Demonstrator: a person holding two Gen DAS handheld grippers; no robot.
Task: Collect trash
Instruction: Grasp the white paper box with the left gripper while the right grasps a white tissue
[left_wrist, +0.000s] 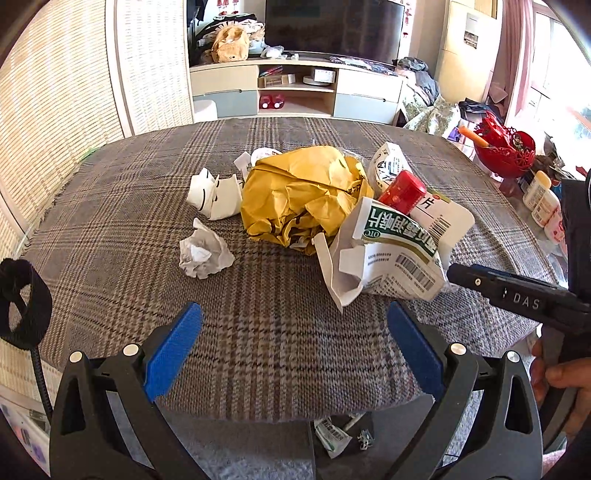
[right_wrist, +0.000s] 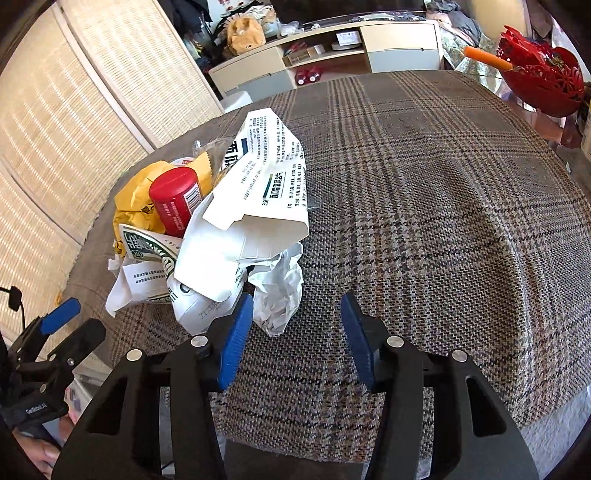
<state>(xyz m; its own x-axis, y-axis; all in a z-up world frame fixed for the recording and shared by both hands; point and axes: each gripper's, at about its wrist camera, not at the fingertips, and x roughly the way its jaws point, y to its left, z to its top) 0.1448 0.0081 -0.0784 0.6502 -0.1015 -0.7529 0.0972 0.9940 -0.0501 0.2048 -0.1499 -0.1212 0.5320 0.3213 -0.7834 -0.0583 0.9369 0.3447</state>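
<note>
1. Trash pile sits mid-desk (left_wrist: 258, 332): yellow paper bag (left_wrist: 303, 195), red bottle (right_wrist: 173, 199), torn medicine boxes (right_wrist: 255, 206).
2. Right gripper (right_wrist: 297, 332): jaws apart, empty. Crumpled white wrapper (right_wrist: 280, 291) lies just ahead, slightly left of centre, touching the left blue pad.
3. Left gripper (left_wrist: 295, 354): jaws wide apart, empty, well short of the pile.
4. Judgement: right is nearer; shift slightly left, then close.

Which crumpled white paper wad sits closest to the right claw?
The white wad just ahead of the right claw, beside its left finger and against the torn medicine boxes. The other wad lies left of the yellow paper.
</note>
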